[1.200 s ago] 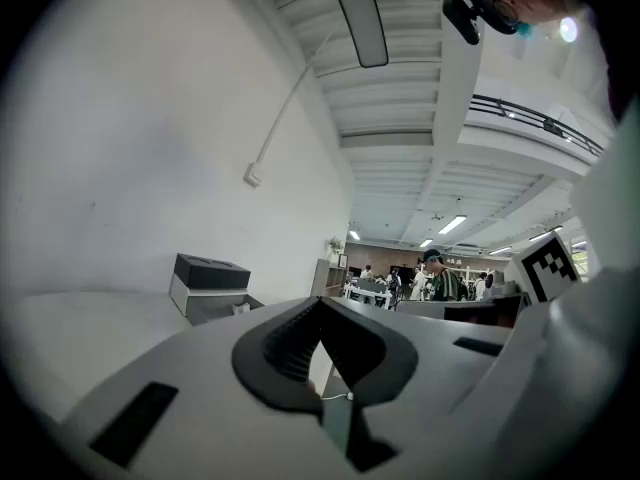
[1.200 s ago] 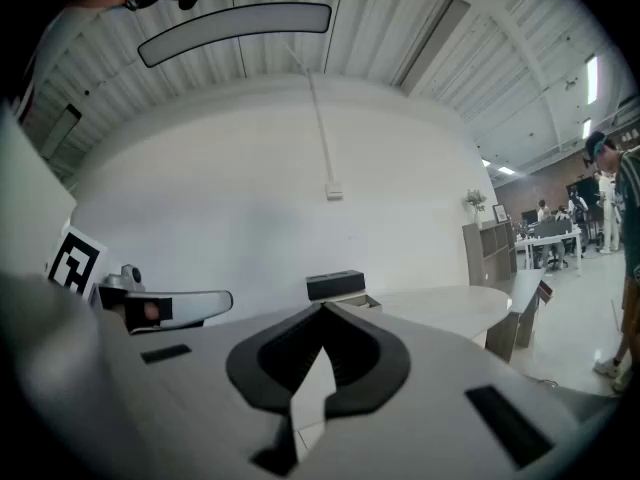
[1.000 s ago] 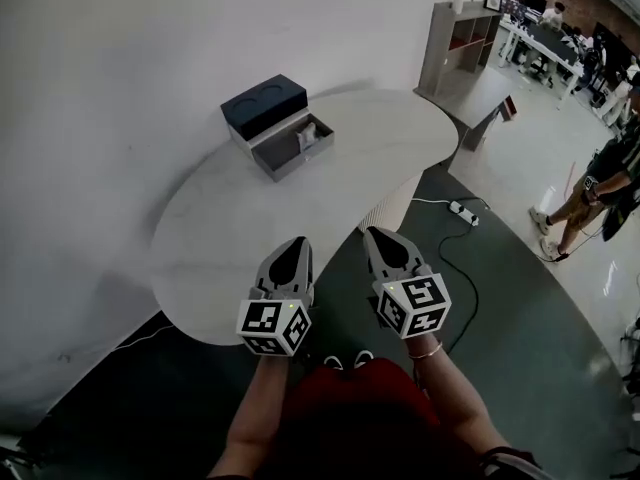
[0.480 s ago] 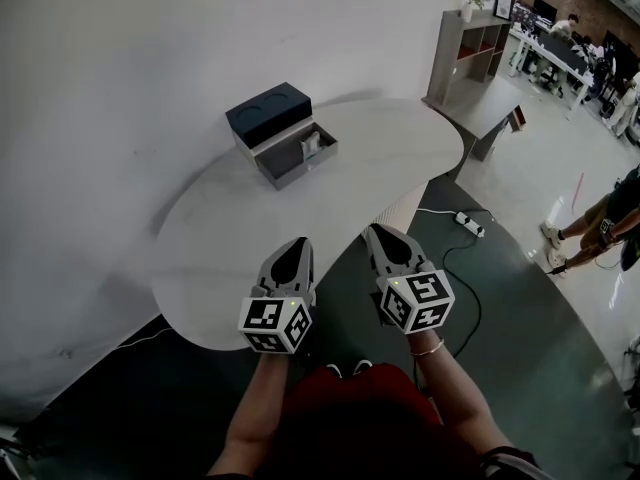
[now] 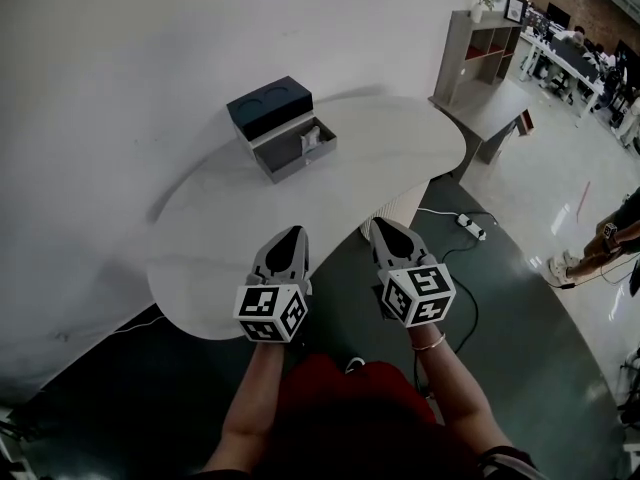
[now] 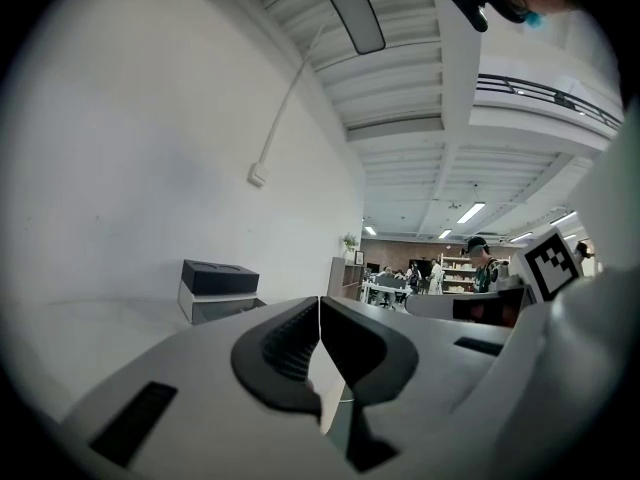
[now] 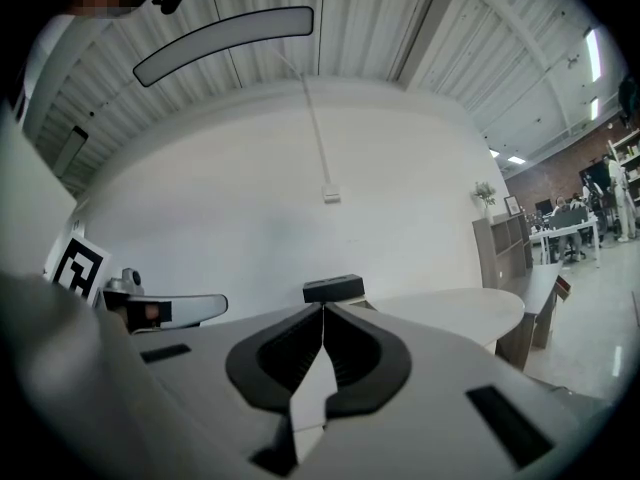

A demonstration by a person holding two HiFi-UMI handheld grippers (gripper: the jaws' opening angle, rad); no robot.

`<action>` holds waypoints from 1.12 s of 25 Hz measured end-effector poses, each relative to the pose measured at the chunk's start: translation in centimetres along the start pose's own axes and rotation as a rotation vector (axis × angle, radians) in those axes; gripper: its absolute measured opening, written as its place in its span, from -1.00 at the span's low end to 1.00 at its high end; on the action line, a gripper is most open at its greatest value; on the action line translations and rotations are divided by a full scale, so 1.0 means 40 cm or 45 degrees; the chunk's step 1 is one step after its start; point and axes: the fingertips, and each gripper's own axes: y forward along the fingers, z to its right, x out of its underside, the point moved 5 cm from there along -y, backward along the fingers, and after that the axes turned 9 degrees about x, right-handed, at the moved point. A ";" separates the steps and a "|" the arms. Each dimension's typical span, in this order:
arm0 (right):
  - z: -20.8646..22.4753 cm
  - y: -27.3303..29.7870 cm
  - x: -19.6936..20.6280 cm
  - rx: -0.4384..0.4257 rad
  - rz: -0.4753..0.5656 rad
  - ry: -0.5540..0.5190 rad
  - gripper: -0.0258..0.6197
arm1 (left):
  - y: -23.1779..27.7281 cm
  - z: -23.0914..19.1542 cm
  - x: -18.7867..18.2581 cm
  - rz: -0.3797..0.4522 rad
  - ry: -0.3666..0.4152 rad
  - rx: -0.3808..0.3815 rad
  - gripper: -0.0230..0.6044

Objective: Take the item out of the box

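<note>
Both tools have edged forward toward the worktop since the earlier frame. Left tool and right tool are each pressed together, empty and level; judged an approach carry. The box sits far across by the wall, its drawer open with a pale item inside, well apart from both tools. The worktop between is bare, its near edge under the left tool.

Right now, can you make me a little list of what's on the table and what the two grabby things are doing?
table: white, rounded, next to the wall
box: on the table's far side, dark top, open gray part in front
item: something white, inside the open gray part, not taken out yet
left gripper: jaws shut, empty, at the table's near edge
right gripper: jaws shut, empty, beside the left one
touching the box: neither, both are well short of it
</note>
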 end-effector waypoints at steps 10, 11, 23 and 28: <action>0.037 0.004 -0.002 -0.021 -0.002 0.014 -0.87 | 0.038 0.015 -0.015 0.008 0.031 -0.030 -0.85; 0.043 0.007 0.000 -0.021 -0.006 0.018 -0.87 | 0.045 0.014 -0.011 -0.001 0.031 -0.033 -0.85; 0.107 0.126 -0.005 -0.008 -0.029 0.007 -0.87 | 0.171 -0.070 0.021 -0.069 -0.004 -0.077 -0.85; 0.129 0.204 0.008 0.004 -0.062 0.013 -0.87 | 0.237 -0.130 0.023 -0.082 -0.022 -0.087 -0.85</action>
